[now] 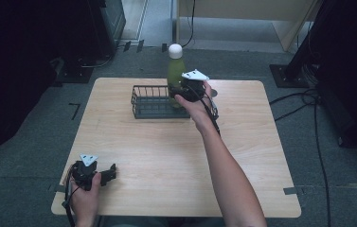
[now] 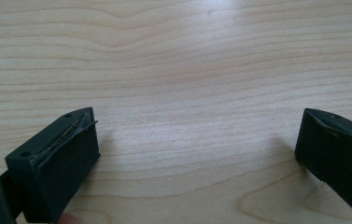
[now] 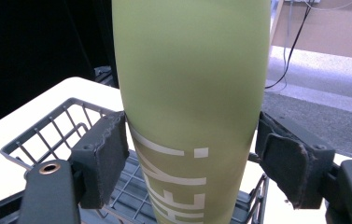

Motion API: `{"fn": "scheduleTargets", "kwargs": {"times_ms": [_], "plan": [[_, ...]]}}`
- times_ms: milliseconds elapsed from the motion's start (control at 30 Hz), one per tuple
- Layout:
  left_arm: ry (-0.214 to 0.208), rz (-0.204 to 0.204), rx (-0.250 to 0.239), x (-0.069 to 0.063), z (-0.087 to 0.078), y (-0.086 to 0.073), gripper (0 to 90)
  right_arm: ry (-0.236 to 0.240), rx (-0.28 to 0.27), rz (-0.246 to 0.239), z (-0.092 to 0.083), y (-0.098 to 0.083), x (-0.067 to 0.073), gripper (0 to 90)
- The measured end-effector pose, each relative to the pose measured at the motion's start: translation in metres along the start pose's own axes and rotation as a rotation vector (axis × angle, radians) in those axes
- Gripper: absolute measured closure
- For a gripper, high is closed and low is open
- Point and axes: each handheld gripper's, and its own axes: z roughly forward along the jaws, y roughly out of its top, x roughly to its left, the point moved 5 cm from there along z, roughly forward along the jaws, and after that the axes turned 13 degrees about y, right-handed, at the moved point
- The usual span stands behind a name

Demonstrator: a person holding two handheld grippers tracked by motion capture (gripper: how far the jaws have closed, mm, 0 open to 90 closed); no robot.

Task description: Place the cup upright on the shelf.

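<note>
Where high view looks down on bench (image 1: pixel 166 156): green bottle (image 1: pixel 175 71) with white cap (image 1: pixel 175 50) upright at right end of dark wire basket (image 1: pixel 155 101), near far edge. Right tongs (image 1: pixel 182 89) at bottle's body, grey plate on top, hand wrapped round from near side, forearm running down to bottom edge. Left tongs (image 1: pixel 112 172) parked near front-left corner, resting low on wood, well apart from basket and bottle.

Left gripper view: bare wood grain of bench (image 2: pixel 187 70), both black pads (image 2: pixel 66 158) spread wide, nothing between. Fingertip just visible at bottom edge.

Right gripper view: green bottle (image 3: pixel 192 107) upright, white lettering low on body, base down inside wire basket (image 3: pixel 52 126). Right tongs (image 3: pixel 192 158) pinching bottle, left pad (image 3: pixel 106 154) flush on its side, right pad pressed at opposite flank, edge of that contact partly hidden by bottle's curve. Basket mesh visible under and behind pads. Grey floor and cable beyond bench.
</note>
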Motion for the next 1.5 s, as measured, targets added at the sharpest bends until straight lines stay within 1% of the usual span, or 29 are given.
{"fn": "scheduleTargets", "kwargs": {"times_ms": [267,433,600,767,867,1000,1200,1233,1267,1333,1367,1433,1467,1500], "plan": [[0.000,0.000,0.000,0.000,0.000,0.000,0.0,0.003,0.002,-0.001,-0.001,-0.001,0.000,26.2],[0.000,0.000,0.000,0.000,0.000,0.000,0.0,0.005,0.003,0.009,-0.003,-0.002,-0.001,26.2],[0.000,-0.001,0.000,0.000,0.000,0.000,0.0,0.013,0.009,0.027,-0.007,-0.003,-0.001,23.6],[0.000,-0.001,0.000,0.000,0.000,0.000,0.0,0.015,0.010,0.030,-0.012,-0.005,-0.003,21.9],[0.000,-0.001,0.000,0.000,0.000,0.000,0.0,0.025,0.007,0.032,-0.017,-0.006,-0.003,19.7],[0.000,-0.002,0.000,0.000,0.000,0.000,0.0,0.037,0.015,0.032,-0.026,-0.009,-0.004,15.1],[0.000,-0.001,0.000,0.000,0.000,0.000,0.0,0.047,0.013,0.033,-0.041,-0.015,-0.004,12.6],[0.000,-0.001,0.000,0.000,0.000,0.000,0.0,0.047,0.013,0.033,-0.041,-0.015,-0.004,12.6],[0.000,-0.001,0.000,0.000,0.000,0.000,0.0,0.049,0.014,0.030,-0.047,-0.017,-0.004,10.4],[0.000,-0.001,0.000,0.000,0.000,0.000,0.0,0.049,0.015,0.032,-0.049,-0.018,-0.004,9.5],[0.000,-0.001,0.000,0.000,0.000,0.000,0.0,0.050,0.016,0.031,-0.055,-0.020,-0.005,7.9],[0.000,-0.001,0.000,0.000,0.000,0.000,0.0,0.049,0.019,0.029,-0.058,-0.021,-0.005,6.8],[0.000,-0.001,0.000,0.000,0.000,0.000,0.0,0.042,0.019,0.026,-0.065,-0.023,-0.006,5.1],[0.000,-0.001,0.000,0.000,0.000,0.000,0.0,0.041,0.020,0.027,-0.067,-0.024,-0.006,4.5]]}}
